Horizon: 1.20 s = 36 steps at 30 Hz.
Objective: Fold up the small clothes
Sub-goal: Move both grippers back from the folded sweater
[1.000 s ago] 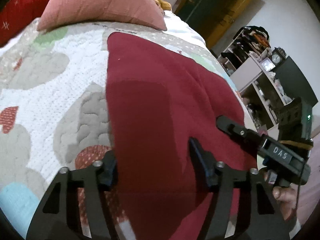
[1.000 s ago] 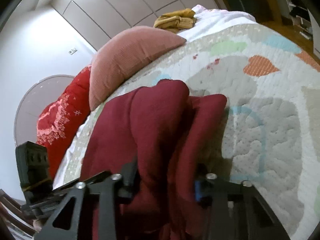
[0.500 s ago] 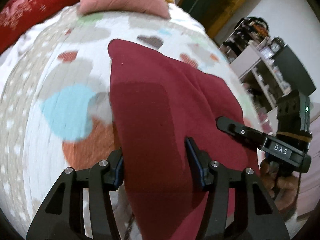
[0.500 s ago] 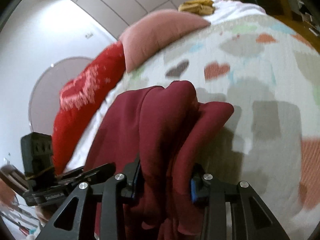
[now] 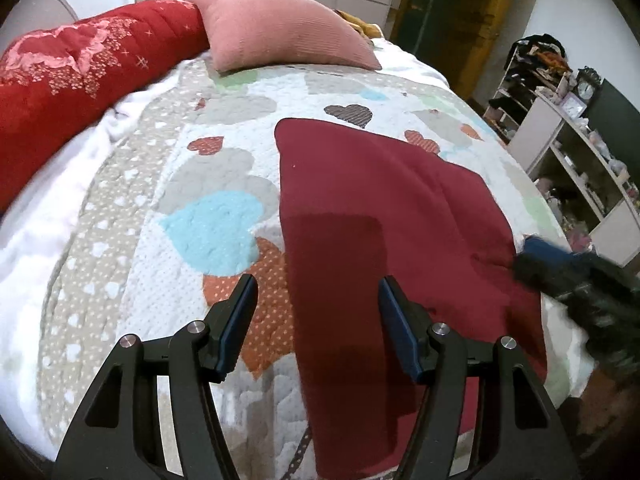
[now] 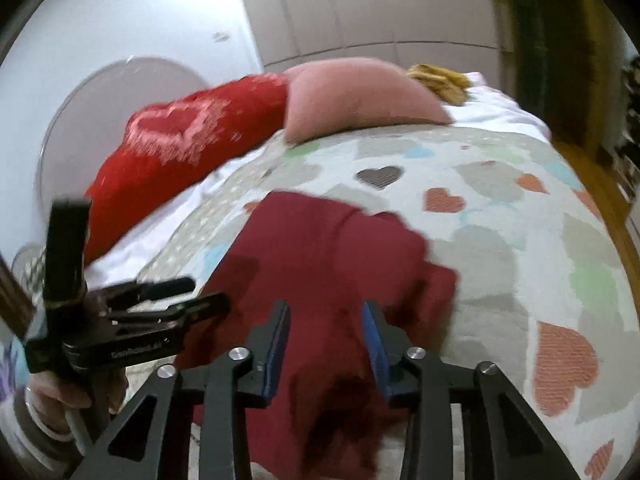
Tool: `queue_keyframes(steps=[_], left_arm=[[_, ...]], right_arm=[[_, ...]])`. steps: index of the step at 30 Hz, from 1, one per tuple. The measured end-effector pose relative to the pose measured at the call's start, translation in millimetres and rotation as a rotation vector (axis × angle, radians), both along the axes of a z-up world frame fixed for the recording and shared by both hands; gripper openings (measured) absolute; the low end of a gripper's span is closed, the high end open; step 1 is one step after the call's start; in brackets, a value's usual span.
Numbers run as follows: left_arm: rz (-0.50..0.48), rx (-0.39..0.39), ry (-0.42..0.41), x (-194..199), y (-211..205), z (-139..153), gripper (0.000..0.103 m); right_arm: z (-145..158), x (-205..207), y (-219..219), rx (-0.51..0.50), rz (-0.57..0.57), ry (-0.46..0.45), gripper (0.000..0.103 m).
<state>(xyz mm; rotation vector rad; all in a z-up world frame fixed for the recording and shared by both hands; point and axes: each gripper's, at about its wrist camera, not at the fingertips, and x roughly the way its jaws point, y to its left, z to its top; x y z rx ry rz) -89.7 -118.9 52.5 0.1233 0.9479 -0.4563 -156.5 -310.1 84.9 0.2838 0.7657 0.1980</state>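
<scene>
The left gripper (image 5: pixel 316 300) is opening, straddling the near-left edge of the maroon cloth (image 5: pixel 380 200) on the quilt (image 5: pixel 132 240) without gripping. The right gripper (image 6: pixel 325 334) is closing narrowly around bunched cloth, probably gathering it for folding; whether its pads bite I cannot tell.

Garment (image 5: pixel 384 216): solid dark maroon, no print.
Quilt (image 5: pixel 224 216): white ground, dotted hearts in grey, light blue, orange-red, green; beige border band with white hearts.
Pillow (image 5: pixel 280 36): dusty pink, fine ribbing.
Bolster (image 5: pixel 76 80): bright red, pink-white floral print.
Gripper frames black, pads (image 5: pixel 400 336) blue.
</scene>
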Motion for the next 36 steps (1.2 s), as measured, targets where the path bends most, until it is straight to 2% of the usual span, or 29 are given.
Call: queue_keyframes(steps=[3, 5, 8, 10, 12, 15, 19, 25, 29, 36], left_arm=[[0.019, 0.013, -0.035, -7.1, 5.3, 2.8, 0.063], [0.028, 0.024, -0.06, -11.1, 6.9, 5.3, 0.063], [0.037, 0.036, -0.086, -14.5, 9.3, 7.8, 0.063], [0.046, 0.032, -0.091, -16.6, 10.4, 10.5, 0.063], [0.057, 0.025, -0.104, -19.8, 12.2, 14.3, 0.063], [0.071, 0.031, -0.117, -25.0, 13.1, 19.4, 0.063], [0.068, 0.033, -0.115, -30.2, 14.0, 22.1, 0.063], [0.073, 0.03, -0.146, -38.4, 16.3, 27.5, 0.063], [0.075, 0.027, -0.158, -42.2, 18.7, 30.7, 0.063], [0.075, 0.021, -0.163, -45.4, 19.5, 33.4, 0.063]], right_arm=[[-35.3, 11.9, 5.5, -0.052, -0.037, 0.093, 0.033], [-50.0, 11.4, 0.8, -0.037, -0.056, 0.112, 0.033], [-36.8, 3.5, 1.3, -0.023, -0.076, 0.079, 0.033], [-24.3, -1.5, 4.3, -0.027, -0.09, 0.049, 0.037], [-12.6, -12.1, 7.3, -0.007, -0.097, 0.014, 0.049], [-1.6, -24.4, 12.9, 0.021, -0.128, -0.027, 0.051], [4.5, -33.8, 23.0, -0.015, -0.158, -0.036, 0.051], [9.0, -40.0, 26.6, -0.01, -0.175, -0.033, 0.052], [12.4, -44.3, 27.5, -0.028, -0.204, -0.045, 0.063], [16.4, -44.4, 28.9, -0.03, -0.214, -0.052, 0.064]])
